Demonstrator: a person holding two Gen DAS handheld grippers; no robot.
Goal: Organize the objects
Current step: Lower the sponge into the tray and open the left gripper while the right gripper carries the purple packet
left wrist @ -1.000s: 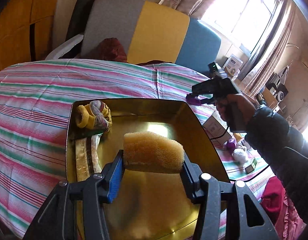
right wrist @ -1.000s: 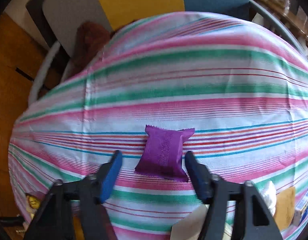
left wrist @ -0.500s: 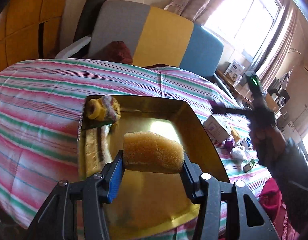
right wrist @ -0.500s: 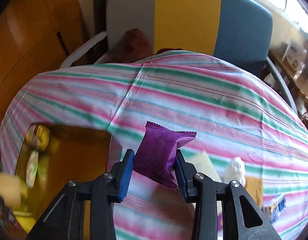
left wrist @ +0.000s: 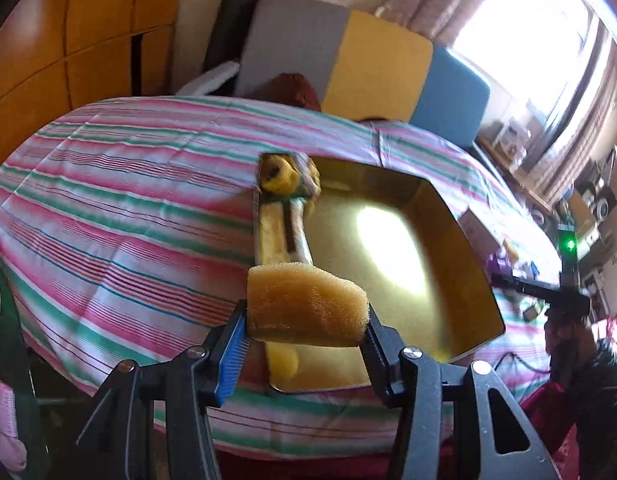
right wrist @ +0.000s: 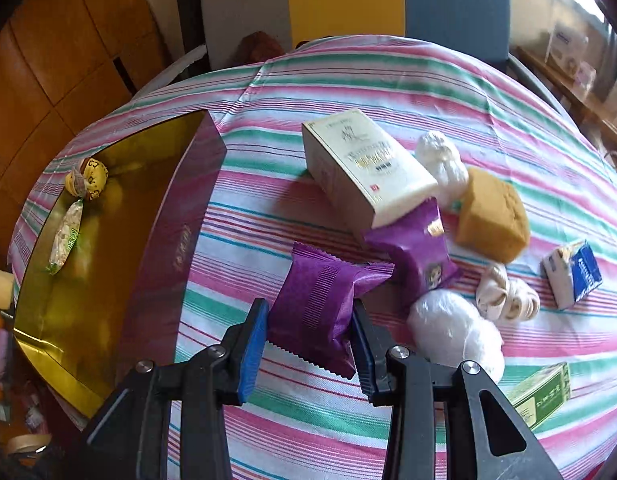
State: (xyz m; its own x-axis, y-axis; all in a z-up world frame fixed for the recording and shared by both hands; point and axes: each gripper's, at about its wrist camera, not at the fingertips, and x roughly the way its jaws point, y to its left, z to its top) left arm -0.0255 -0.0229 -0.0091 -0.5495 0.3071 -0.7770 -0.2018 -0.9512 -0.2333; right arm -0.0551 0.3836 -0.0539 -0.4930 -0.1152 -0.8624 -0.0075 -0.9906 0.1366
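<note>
Left gripper [left wrist: 306, 322] clamped on a yellow sponge [left wrist: 304, 306], held above the near edge of the gold-lined box [left wrist: 460, 248]. Inside the box, at its far corner: a yellow tape roll [left wrist: 278, 174] and a long wrapped packet [left wrist: 282, 232].

Right gripper [right wrist: 308, 338]: jaws have just been closing, now pinching a purple sachet [right wrist: 322, 304], lifted clear of the cloth, right of the box's purple wall [right wrist: 176, 240]. Beyond it lie a second purple sachet [right wrist: 418, 250], a white carton [right wrist: 364, 168] and a brown sponge block [right wrist: 492, 216].

Surface: striped pink, green and white tablecloth [right wrist: 348, 80]. Grey, yellow and blue chair [left wrist: 348, 56] behind; bright window [left wrist: 520, 28] to the right.
</note>
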